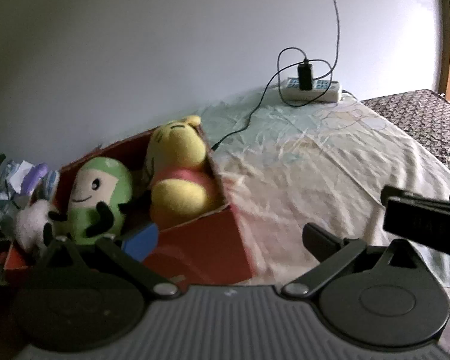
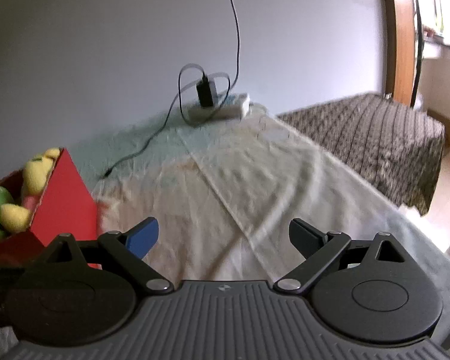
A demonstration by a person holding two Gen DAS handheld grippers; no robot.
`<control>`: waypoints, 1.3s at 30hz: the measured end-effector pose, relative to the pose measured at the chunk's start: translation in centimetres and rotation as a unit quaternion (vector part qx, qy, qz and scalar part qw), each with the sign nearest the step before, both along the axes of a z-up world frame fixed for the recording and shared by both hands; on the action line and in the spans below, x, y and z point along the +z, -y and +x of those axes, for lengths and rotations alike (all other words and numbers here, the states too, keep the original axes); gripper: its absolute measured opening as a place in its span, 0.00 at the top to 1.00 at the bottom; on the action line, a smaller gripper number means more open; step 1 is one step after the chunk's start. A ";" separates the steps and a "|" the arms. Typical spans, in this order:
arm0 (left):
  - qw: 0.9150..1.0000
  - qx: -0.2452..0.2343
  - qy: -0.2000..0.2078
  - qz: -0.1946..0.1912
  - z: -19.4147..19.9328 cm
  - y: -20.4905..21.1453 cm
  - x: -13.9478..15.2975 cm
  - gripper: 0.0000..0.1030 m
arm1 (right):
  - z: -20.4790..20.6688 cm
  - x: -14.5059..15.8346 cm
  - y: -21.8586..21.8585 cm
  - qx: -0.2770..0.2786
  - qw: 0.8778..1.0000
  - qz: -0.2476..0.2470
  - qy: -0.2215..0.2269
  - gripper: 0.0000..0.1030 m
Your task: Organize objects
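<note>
Fingers apart; 2 plushies, 1 box

No readable text, label or number anywhere.

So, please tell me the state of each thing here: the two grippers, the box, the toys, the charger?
left gripper: open, empty
right gripper: open, empty
red box: open-topped, holding toys
yellow bear plush: lying in the box
green plush: in the box
charger: plugged into the power strip

Bedsheet free, toy box blocks L
</note>
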State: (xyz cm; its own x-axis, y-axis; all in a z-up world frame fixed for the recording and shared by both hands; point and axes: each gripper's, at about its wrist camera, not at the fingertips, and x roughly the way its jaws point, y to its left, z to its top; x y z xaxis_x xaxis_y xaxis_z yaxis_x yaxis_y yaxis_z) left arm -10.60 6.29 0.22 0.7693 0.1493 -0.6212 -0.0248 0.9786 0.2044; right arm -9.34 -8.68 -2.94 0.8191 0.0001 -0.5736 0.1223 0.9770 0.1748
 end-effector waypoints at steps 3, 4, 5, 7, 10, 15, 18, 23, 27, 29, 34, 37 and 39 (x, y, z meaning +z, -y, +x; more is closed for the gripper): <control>1.000 0.007 -0.006 0.001 0.1 -0.3 0.0 0.00 | 0.5 -0.2 -0.3 0.020 0.999 -0.004 -0.026 0.07; 1.000 0.009 -0.009 0.001 0.0 -0.4 -0.1 0.00 | 0.4 -0.3 -0.5 0.024 0.999 -0.007 -0.031 0.07; 1.000 0.011 -0.012 0.001 0.0 -0.5 -0.1 0.00 | 0.3 -0.3 -0.6 0.028 0.999 -0.010 -0.037 0.07; 1.000 0.015 -0.016 0.001 -0.1 -0.6 -0.1 0.00 | 0.1 -0.2 -0.6 0.037 0.998 -0.013 -0.040 0.07; 1.000 0.020 -0.020 0.003 -0.4 -0.7 0.1 0.00 | -0.3 0.2 -0.7 0.042 0.998 -0.017 -0.037 0.07; 0.999 0.030 -0.020 -0.001 -1.3 -1.4 0.5 0.00 | -0.6 1.1 -1.2 0.055 0.998 -0.011 -0.028 0.08; 0.999 0.035 -0.022 -0.011 -1.8 -2.1 0.7 0.00 | -0.9 1.5 -1.7 0.063 0.998 -0.010 -0.024 0.07; 0.999 0.047 -0.023 -0.009 -2.5 -3.2 0.7 0.00 | -0.9 2.1 -2.9 0.080 0.997 -0.010 -0.019 0.08; 0.998 0.059 -0.018 -0.005 -3.0 -4.4 1.0 0.00 | -1.2 2.8 -4.2 0.092 0.996 -0.011 -0.008 0.08; 0.998 0.065 -0.013 -0.004 -3.3 -5.2 1.3 0.00 | -1.4 3.3 -4.9 0.099 0.995 -0.006 -0.001 0.08; 0.997 0.081 -0.003 -0.008 -3.6 -7.3 2.1 0.00 | -1.6 4.1 -6.8 0.115 0.993 -0.011 0.013 0.08; 0.996 0.090 0.006 -0.003 -3.3 -8.5 2.8 0.00 | -1.5 4.8 -8.1 0.124 0.992 -0.016 0.024 0.08; 0.995 0.100 0.014 0.001 -3.1 -9.3 3.4 0.00 | -1.3 5.5 -8.9 0.129 0.991 -0.013 0.034 0.08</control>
